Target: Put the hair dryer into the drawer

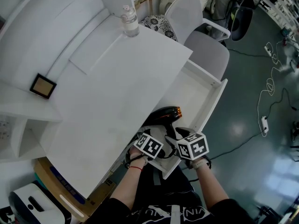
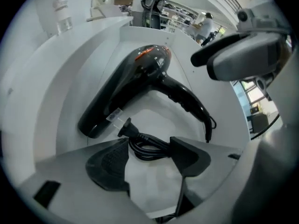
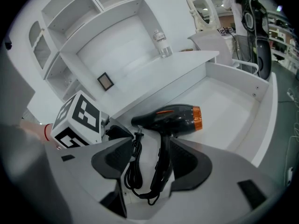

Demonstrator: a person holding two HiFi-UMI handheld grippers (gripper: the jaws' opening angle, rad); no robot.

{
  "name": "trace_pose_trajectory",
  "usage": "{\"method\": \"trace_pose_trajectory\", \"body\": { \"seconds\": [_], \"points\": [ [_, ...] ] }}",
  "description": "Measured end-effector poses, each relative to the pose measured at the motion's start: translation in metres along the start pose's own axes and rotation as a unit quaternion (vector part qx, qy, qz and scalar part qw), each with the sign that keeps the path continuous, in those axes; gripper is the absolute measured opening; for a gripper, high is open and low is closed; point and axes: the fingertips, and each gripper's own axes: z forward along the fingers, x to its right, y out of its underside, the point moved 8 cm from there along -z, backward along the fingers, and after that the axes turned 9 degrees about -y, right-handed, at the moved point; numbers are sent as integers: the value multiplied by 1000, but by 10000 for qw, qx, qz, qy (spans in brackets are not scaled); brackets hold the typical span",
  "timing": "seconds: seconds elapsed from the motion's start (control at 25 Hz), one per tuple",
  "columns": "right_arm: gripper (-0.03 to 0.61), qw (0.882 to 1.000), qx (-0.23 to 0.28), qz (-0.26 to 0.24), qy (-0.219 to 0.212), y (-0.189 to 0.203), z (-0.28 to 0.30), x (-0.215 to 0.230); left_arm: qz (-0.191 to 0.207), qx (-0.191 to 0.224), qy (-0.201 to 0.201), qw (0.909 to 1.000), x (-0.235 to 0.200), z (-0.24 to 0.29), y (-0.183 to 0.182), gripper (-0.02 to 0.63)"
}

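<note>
The black hair dryer (image 1: 164, 115) with an orange nozzle ring lies flat inside the open white drawer (image 1: 214, 101). The left gripper view shows its body (image 2: 126, 90) pointing away and its coiled cord (image 2: 145, 146) with the plug just ahead of my jaws. My left gripper (image 2: 147, 160) is open, with the cord coil lying between the fingers. In the right gripper view the hair dryer (image 3: 170, 118) lies crosswise, and its handle and cord run down between the jaws. My right gripper (image 3: 149, 164) is open and not pressed on the handle. Both hover over the drawer's near end.
The white desk top (image 1: 117, 92) overhangs the drawer on the left, with a water bottle (image 1: 130, 21) at its far edge and a small framed picture (image 1: 43, 86) on a shelf. A grey chair (image 1: 205, 45) stands beyond the drawer. Cables (image 1: 271, 83) lie on the floor.
</note>
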Motion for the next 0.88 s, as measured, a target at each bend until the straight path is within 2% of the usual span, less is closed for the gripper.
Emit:
{"method": "trace_pose_trajectory", "body": {
  "seconds": [0.08,0.16,0.28,0.52,0.64,0.72,0.8,0.84,0.88],
  "points": [
    [247,10000,-8,-34,10,0,1,0,410,-141,-242,9988,4,2,2,261],
    [247,10000,-21,-61,8,-1,1,0,621,-179,-310,9974,9,3,4,261],
    [247,10000,-16,-49,-5,-1,1,1,610,-5,-229,9979,15,-1,3,261],
    [237,9999,16,-170,-28,-1,-1,-4,549,640,-196,9962,18,-20,-8,261],
    [94,9993,154,-305,141,-2,-6,-5,502,973,-297,9935,14,-29,-13,250],
    [43,9989,252,-333,198,-3,-9,-6,505,1125,-337,9918,13,-34,-14,233],
    [15,9986,316,-372,226,-3,-11,-7,491,1284,-388,9897,12,-40,-15,220],
    [6,9983,356,-401,227,-3,-13,-7,454,1388,-431,9883,12,-44,-15,189],
    [6,9981,412,-417,212,-3,-14,-8,398,1500,-481,9867,12,-47,-15,130]
  ]
}}
